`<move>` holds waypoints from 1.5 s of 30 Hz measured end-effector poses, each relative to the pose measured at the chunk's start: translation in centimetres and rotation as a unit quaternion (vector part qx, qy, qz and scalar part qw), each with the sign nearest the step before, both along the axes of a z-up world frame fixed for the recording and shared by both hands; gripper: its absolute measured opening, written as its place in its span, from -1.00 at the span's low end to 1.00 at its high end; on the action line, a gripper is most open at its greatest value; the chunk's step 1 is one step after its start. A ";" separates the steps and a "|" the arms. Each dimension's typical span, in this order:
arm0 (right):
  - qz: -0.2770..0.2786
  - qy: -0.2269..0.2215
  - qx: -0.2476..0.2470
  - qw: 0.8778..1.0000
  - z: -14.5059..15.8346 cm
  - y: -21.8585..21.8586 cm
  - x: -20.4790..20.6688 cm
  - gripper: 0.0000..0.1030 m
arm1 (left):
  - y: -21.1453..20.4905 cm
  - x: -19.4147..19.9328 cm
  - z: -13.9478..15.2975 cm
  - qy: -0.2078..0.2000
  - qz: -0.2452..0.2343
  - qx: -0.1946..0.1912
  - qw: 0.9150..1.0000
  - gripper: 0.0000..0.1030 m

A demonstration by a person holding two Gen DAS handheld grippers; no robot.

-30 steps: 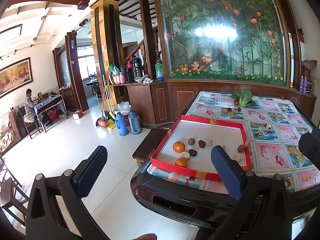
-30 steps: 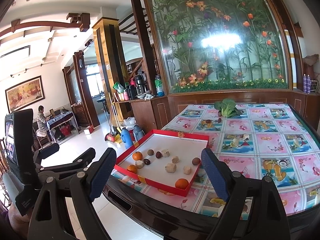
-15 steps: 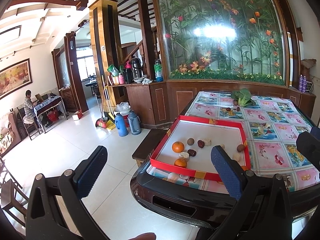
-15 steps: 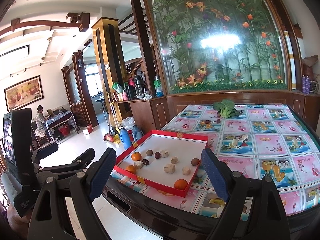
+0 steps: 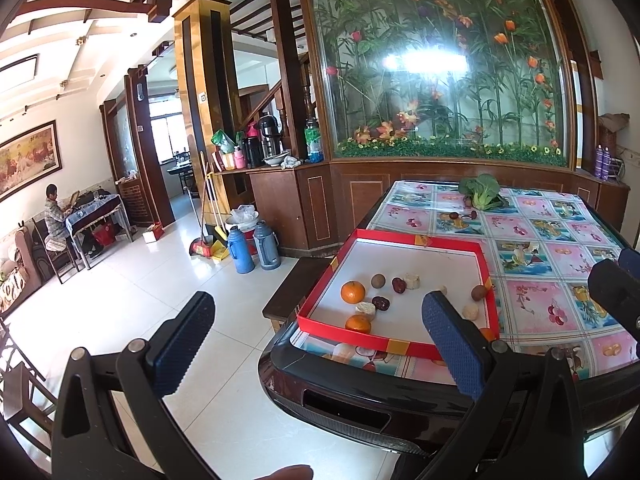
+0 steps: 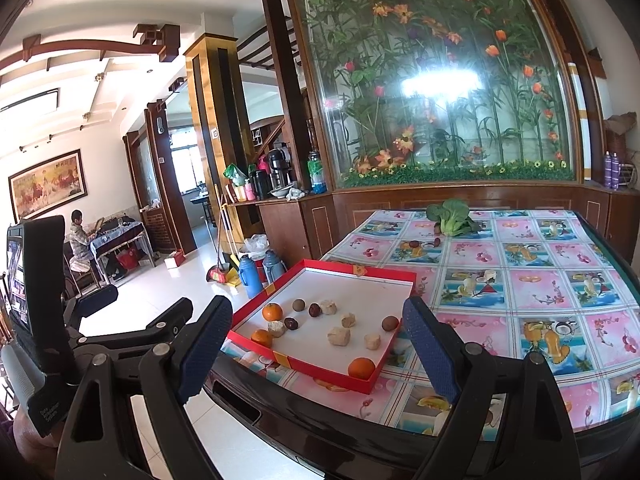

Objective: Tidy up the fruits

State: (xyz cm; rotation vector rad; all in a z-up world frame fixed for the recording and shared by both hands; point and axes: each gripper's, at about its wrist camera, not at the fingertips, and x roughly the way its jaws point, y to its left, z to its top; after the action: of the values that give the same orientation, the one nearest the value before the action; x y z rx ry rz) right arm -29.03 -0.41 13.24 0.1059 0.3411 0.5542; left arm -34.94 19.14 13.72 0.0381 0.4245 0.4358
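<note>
Both your grippers are wide open and holding nothing: left gripper (image 5: pixel 316 344), right gripper (image 6: pixel 316 356), both short of the red tray (image 6: pixel 352 271). Fruit sits loose inside the tray: oranges (image 6: pixel 272 312) at its near-left and near corners, dark round ones (image 6: pixel 314 309) mid-tray (pale chunks between, can't tell what). Open jaws probably suit a first pick. Bok choy (image 6: pixel 450 218) lies well beyond the tray.
</note>
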 end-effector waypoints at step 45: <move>-0.041 -0.003 -0.008 0.999 -0.3 0.2 0.0 0.71 | 0.7 2.5 -2.6 0.020 -0.156 -0.077 0.985 1.00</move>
State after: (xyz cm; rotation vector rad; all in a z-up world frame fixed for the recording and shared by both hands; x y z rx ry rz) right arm -29.02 -0.23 12.96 0.1016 0.3342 0.4700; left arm -32.44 19.85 11.14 -0.0373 0.4820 0.0936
